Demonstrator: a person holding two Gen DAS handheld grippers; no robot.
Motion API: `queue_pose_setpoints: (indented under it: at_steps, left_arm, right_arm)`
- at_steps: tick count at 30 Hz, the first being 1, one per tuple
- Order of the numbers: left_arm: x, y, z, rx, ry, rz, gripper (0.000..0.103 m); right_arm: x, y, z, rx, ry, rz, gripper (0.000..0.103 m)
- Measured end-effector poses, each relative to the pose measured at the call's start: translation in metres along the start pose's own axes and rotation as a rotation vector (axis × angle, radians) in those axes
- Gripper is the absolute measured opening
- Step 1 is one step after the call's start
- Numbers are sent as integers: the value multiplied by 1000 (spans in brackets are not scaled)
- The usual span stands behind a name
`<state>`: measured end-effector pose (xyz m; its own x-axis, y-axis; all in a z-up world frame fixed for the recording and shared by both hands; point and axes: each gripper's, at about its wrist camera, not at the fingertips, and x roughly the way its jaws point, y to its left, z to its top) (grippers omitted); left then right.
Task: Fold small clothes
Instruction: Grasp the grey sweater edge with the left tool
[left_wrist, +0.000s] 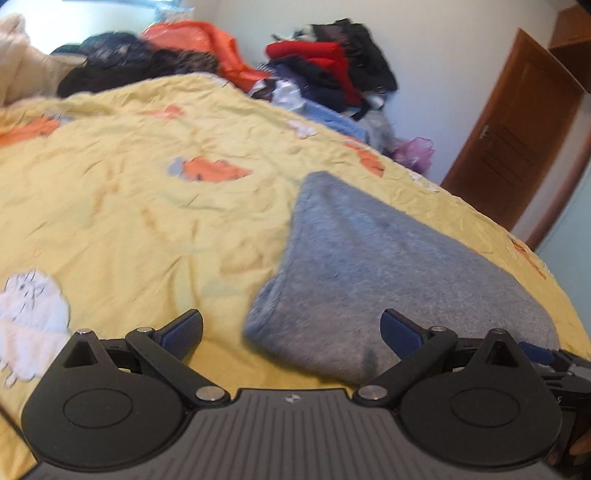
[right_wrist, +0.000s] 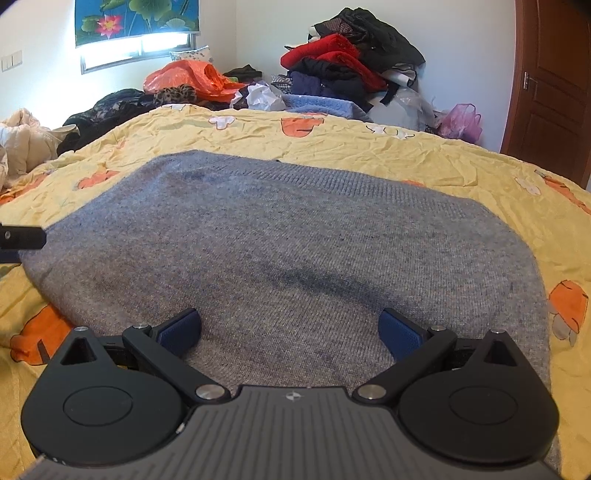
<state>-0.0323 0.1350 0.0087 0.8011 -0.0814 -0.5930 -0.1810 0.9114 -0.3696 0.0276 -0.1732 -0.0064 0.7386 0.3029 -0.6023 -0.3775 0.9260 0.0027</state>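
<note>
A grey knitted garment (right_wrist: 280, 251) lies flat on the yellow patterned bedspread (right_wrist: 424, 162). In the left wrist view the garment (left_wrist: 376, 266) lies ahead and to the right, its near left corner between my fingers. My left gripper (left_wrist: 291, 332) is open and empty, just above that corner. My right gripper (right_wrist: 290, 330) is open and empty, low over the garment's near edge. Part of the left gripper (right_wrist: 20, 238) shows at the garment's left edge in the right wrist view.
Piles of clothes (right_wrist: 347, 70) and an orange plastic bag (right_wrist: 184, 79) lie at the far side of the bed. A pink bag (right_wrist: 461, 122) sits by a brown wooden door (right_wrist: 546, 92) at the right. Cream bedding (right_wrist: 22, 144) lies at the left.
</note>
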Motion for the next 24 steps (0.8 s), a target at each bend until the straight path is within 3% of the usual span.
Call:
queue_pose_setpoints:
  at_steps: [5,8,12,13,15,16,17,19,22,24]
  left_arm:
    - [1,7,4,-258,31,-81,103]
    - [11,1,7,-363,38,-104,102]
    - [23,-10,13,-439,23,-58,102]
    - [24,-14,15,-434,22,-32,96]
    - [28,-22,19,-395,30,41,71]
    - [31,-25,19,-375,39,71,49]
    - [32,-25,20,-351,46,99,39]
    - [33,-26,21,-334,52,109,38]
    - [36,-29,20,-267,55,166,14]
    - [36,-37,20,-188,49,189,8]
  right_arm:
    - [0,-1,0,5,-2,4,103]
    - [0,-2,1,11,-4,9,103]
    - [-2,-5,0,27,-12,23,103]
    - [-3,-6,0,32,-14,27,103]
    - [-4,-9,-1,44,-19,37,103]
    - [-4,-10,-1,50,-21,42,103]
    - [-5,-11,-1,57,-23,48,103]
    - [-5,-12,-1,66,-27,55,103]
    - [-5,-12,-1,71,-29,59,103]
    - [-5,-12,-1,72,-29,60,103]
